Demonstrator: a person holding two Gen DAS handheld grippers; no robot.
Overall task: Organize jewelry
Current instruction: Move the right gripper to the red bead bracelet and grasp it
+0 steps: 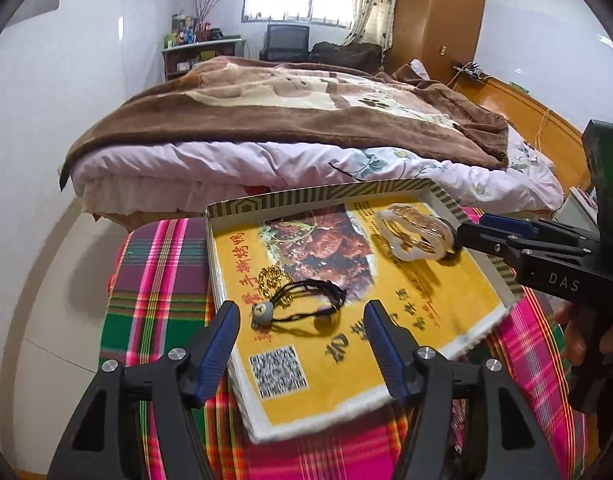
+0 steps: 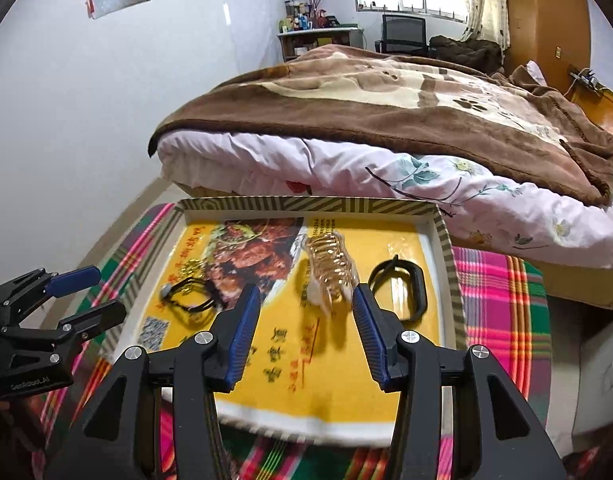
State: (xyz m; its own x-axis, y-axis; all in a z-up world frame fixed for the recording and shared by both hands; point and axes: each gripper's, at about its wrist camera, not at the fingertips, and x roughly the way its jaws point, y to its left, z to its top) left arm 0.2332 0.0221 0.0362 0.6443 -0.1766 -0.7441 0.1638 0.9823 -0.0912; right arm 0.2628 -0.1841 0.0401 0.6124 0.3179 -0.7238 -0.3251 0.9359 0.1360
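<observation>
Two hand-held grippers hover over a shallow cardboard box (image 2: 446,240) lined with a yellow printed sheet, set on a bright plaid cloth (image 1: 154,280) near a bed (image 1: 290,120). The left gripper (image 1: 302,328) stands open and empty above a black cord bracelet (image 1: 302,304) at the box's left. The right gripper (image 2: 306,312), jaws parted, holds nothing; a coil of gold bangles (image 2: 330,272) on a white holder lies just beyond its tips, a black band (image 2: 402,288) to the right.
</observation>
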